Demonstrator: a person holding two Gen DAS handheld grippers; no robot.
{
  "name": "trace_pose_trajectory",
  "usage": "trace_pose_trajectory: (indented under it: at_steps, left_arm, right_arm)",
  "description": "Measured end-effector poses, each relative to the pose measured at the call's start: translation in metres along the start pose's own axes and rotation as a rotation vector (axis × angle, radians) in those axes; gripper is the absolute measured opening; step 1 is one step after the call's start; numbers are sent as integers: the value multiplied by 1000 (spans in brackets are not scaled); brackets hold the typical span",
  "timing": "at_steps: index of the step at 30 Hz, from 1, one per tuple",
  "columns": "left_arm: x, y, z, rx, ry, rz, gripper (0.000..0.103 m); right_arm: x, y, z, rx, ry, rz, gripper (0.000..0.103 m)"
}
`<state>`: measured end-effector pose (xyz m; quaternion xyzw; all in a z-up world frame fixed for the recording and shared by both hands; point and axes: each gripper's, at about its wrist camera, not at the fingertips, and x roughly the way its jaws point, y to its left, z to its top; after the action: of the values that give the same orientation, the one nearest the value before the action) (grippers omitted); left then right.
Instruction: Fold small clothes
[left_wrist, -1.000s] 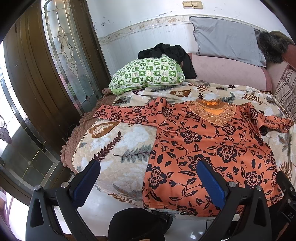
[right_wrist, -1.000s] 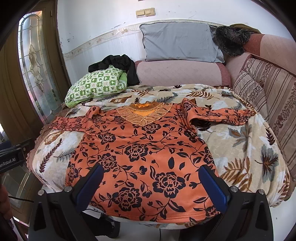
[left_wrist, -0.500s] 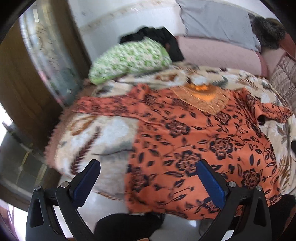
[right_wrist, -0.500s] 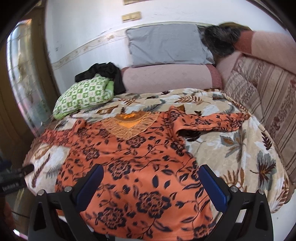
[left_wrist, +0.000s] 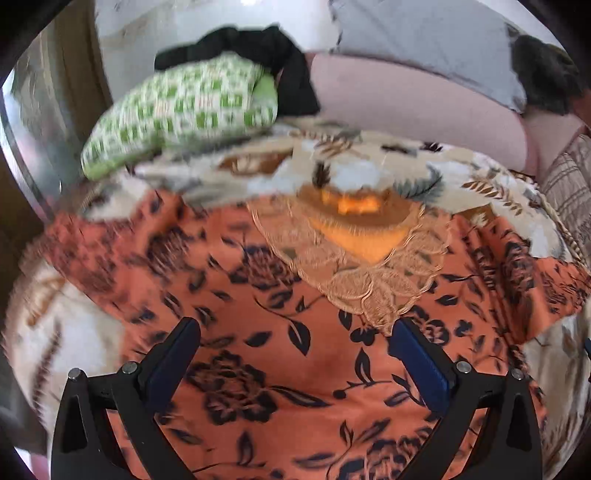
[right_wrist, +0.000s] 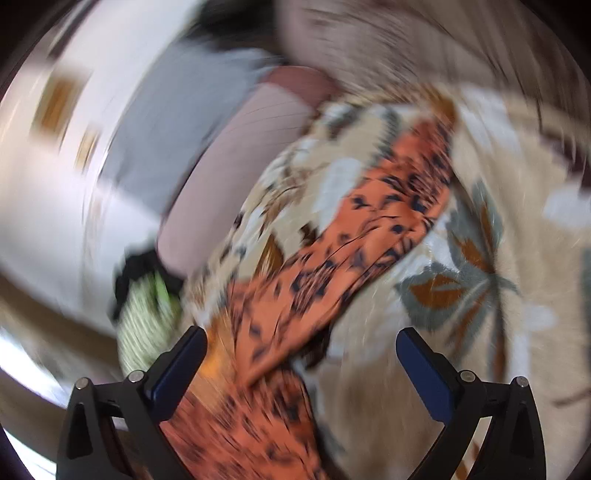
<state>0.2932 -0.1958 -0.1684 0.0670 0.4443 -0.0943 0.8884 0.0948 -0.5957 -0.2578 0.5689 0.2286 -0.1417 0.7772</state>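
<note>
The orange blouse with black flowers (left_wrist: 295, 369) is seen spread flat on the leaf-patterned blanket (left_wrist: 369, 177), no fold made yet; left gripper (left_wrist: 295, 354) and right gripper (right_wrist: 301, 363) are held above it, fingers spread, nothing gripped; every fold is judged outstanding.

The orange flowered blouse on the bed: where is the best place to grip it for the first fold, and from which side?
Probably the sleeve of the orange flowered blouse, near its far end. It lies flat and stretched out on the leaf-print blanket, away from the body, so its thin edge is free. The open right gripper could come from above and the outer side, then carry it inward.
</note>
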Motion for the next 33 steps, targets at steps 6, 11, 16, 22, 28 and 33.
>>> trace_pose_trajectory:
  at_steps: [6, 11, 16, 22, 28, 33]
  left_arm:
    - [43, -2, -12, 29, 100, 9, 103]
    - [46, -1, -9, 80, 92, 18, 103]
    - [68, -3, -16, 114, 139, 41, 103]
    - [80, 1, -17, 70, 171, 7, 103]
    - [80, 1, -25, 61, 114, 4, 103]
    - [72, 22, -15, -9, 171, -41, 103]
  right_arm:
    - [41, -55, 46, 272, -48, 17, 75]
    - [45, -73, 74, 305, -165, -66, 72]
    - [52, -86, 102, 339, -231, -94, 70]
    - [76, -80, 126, 233, -221, -165, 14]
    - [62, -62, 124, 200, -265, -81, 7]
    - [45, 26, 104, 48, -237, 156, 7]
